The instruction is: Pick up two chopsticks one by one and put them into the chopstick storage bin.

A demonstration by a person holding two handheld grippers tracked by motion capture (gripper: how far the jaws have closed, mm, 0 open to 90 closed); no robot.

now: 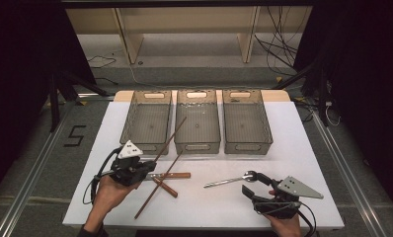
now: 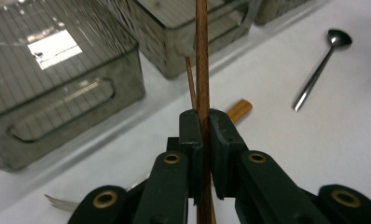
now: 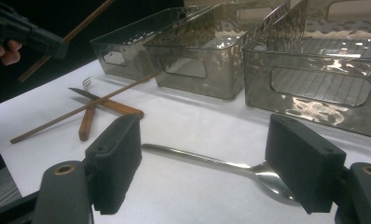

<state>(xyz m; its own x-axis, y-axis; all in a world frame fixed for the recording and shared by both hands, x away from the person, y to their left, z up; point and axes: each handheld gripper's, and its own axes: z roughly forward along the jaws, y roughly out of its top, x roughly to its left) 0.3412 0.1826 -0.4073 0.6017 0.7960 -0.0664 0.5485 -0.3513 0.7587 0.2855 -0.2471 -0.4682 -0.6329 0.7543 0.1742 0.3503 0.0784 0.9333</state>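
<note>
Chopstick: clamped in left gripper, raised over table's front-left area near trays. Right gripper: jaws apart astride spoon. Risk: thin stick pivoting or slipping in the narrow pinch.

grippers: black, brass rivets | plates: grey, three-cornered | cables: black

Lab: railed floor, loose cables
</note>
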